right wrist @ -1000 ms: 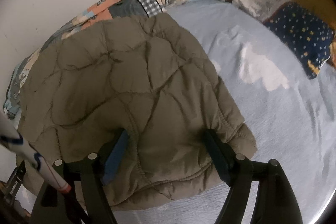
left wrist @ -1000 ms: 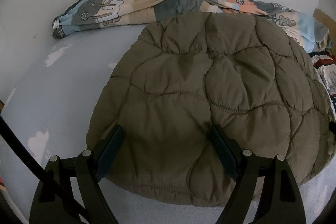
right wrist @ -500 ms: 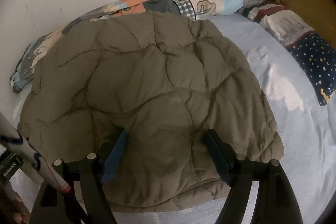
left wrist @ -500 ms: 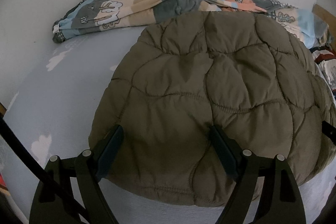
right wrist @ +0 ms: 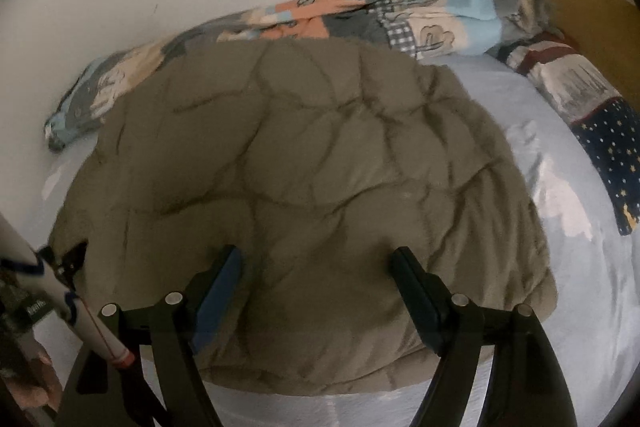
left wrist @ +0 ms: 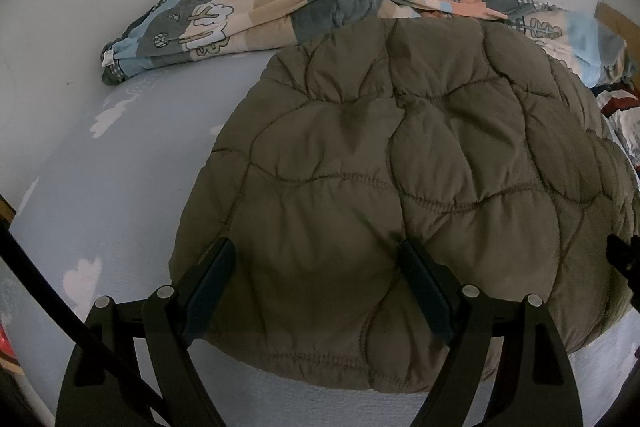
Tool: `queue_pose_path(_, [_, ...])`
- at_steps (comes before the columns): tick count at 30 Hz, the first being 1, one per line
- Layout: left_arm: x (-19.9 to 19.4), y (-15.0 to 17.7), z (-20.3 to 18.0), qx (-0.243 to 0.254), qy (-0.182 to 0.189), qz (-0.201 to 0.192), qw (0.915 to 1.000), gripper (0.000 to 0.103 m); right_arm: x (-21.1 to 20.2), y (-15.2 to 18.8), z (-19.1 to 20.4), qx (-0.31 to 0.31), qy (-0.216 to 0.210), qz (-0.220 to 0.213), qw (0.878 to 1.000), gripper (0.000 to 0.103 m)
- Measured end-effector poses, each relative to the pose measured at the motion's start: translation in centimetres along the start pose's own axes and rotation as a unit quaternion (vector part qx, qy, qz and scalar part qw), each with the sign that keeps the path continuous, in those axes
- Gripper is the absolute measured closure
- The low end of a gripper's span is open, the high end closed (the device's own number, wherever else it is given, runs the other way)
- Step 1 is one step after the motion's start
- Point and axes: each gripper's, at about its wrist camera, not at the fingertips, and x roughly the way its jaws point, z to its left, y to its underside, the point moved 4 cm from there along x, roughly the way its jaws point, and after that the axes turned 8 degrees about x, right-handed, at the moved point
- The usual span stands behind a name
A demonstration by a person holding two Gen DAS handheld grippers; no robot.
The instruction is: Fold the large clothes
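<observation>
Left wrist view: one olive quilted jacket (left wrist: 392, 195) lies flat on the pale blue bedsheet (left wrist: 100, 195), its far edge against one rolled patchwork blanket (left wrist: 248, 15) along the wall. The left gripper (left wrist: 316, 263) hovers over the near hem, jaws wide, gripping nothing.

Right wrist view: the same jacket (right wrist: 304, 179); one starry pillow (right wrist: 612, 151) lies at right. The right gripper (right wrist: 316, 267) gapes, empty.
</observation>
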Motion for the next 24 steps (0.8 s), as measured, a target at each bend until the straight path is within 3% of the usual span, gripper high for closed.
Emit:
queue_pose_path(7, [0.1,0.0,-0.1,0.004,-0.003,0.002,1.0,0.019,1.1,0.5,-0.5,0.008,0.003,0.018,1.0,0.015])
queue_pose_path(24, [-1.3,0.5,0.2,0.002,-0.002,-0.004,1.0,0.019,-1.0,-0.3,-1.4,0.035,-0.01,0.009,0.999,0.015])
